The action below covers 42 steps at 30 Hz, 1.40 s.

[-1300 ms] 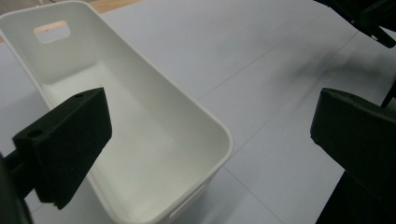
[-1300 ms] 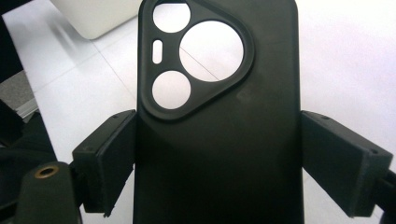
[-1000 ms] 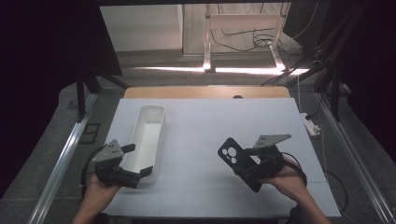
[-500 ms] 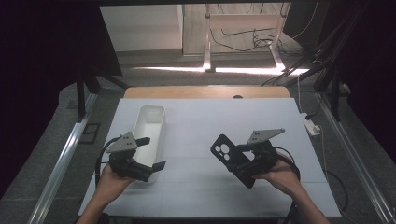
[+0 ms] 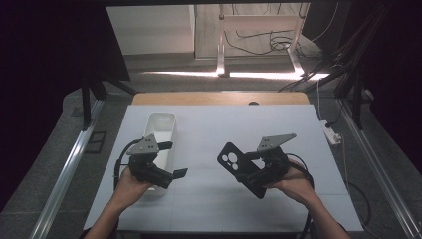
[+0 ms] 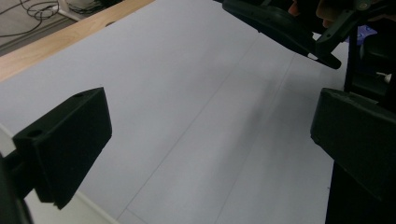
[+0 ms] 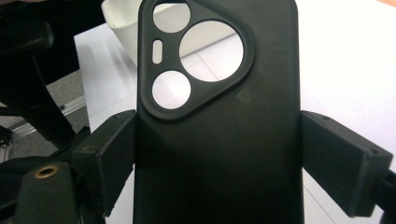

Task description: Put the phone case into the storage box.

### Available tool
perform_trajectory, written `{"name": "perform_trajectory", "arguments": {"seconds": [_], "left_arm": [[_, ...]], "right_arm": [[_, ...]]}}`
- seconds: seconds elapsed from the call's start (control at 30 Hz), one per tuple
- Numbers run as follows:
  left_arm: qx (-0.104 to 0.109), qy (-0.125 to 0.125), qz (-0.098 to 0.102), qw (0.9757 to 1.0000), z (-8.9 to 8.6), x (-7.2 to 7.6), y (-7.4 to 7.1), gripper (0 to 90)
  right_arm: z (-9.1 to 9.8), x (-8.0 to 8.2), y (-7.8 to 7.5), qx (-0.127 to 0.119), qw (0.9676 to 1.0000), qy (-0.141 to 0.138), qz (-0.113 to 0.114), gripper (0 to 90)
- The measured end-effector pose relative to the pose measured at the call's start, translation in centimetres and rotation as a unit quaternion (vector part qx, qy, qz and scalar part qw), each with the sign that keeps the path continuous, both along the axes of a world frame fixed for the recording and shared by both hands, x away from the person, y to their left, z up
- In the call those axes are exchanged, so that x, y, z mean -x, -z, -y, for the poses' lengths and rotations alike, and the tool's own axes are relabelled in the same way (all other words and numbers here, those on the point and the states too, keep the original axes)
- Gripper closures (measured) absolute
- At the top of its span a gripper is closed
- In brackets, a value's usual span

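1. Phone case first: I have it clamped across its width in my right gripper, one pad on each long edge, lifted off the table to the right of centre.
2. Its camera cut-outs face the lens in the right gripper view. I judge that gripping the lower half keeps them clear and the case steady.
3. From the high view, the case tilts toward the middle of the table, which looks like a presentation to my other hand, or a carry toward the tray.
4. My left gripper hangs over the near end of the white tray, jaws wide apart with nothing between them.
5. In the left gripper view, those jaws frame bare table, with the right gripper at the top edge, so I judge it is aimed to meet the case.
6. Both grippers remain well apart.
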<state>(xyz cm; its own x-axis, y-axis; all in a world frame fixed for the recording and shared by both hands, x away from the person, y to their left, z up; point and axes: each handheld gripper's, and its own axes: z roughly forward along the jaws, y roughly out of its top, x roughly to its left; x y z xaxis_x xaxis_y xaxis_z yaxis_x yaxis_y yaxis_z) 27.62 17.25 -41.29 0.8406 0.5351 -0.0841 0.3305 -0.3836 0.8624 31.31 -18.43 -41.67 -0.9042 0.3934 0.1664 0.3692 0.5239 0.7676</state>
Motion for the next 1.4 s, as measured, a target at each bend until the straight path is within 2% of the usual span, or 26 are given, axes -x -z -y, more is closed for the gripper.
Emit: {"name": "perform_trajectory", "arguments": {"seconds": [0.13, 0.5, 0.83, 0.93, 1.13, 1.4], "left_arm": [[-0.002, 0.012, 0.001, 0.9999, 0.9, -0.5, -0.1, 0.0], [0.013, 0.044, 0.004, 0.9989, 2.6, -1.5, -0.2, 0.0], [0.018, 0.059, 0.004, 0.9981, 3.3, -0.9, 0.4, 0.0], [0.019, 0.066, 0.000, 0.9976, 3.6, -0.8, 0.7, 0.0], [0.020, 0.091, -0.005, 0.9957, 4.2, -0.8, 1.1, 0.0], [0.032, 0.115, -0.016, 0.9928, 4.9, -1.0, 1.3, 0.0]], "right_arm": [[-0.7, -0.2, -0.1, 0.002, 1.0000, -0.009, 0.000, 14.8], [-1.8, -0.3, -0.2, -0.007, 0.9997, -0.022, 0.002, 14.8], [-2.0, 0.0, 0.4, -0.020, 0.9990, -0.041, -0.002, 14.8], [-2.1, 0.3, 0.6, -0.027, 0.9981, -0.056, -0.002, 14.8], [-2.3, 0.7, 0.7, -0.034, 0.9966, -0.075, 0.000, 14.8], [-2.7, 0.7, 1.0, -0.054, 0.9935, -0.098, -0.018, 14.9]]}}
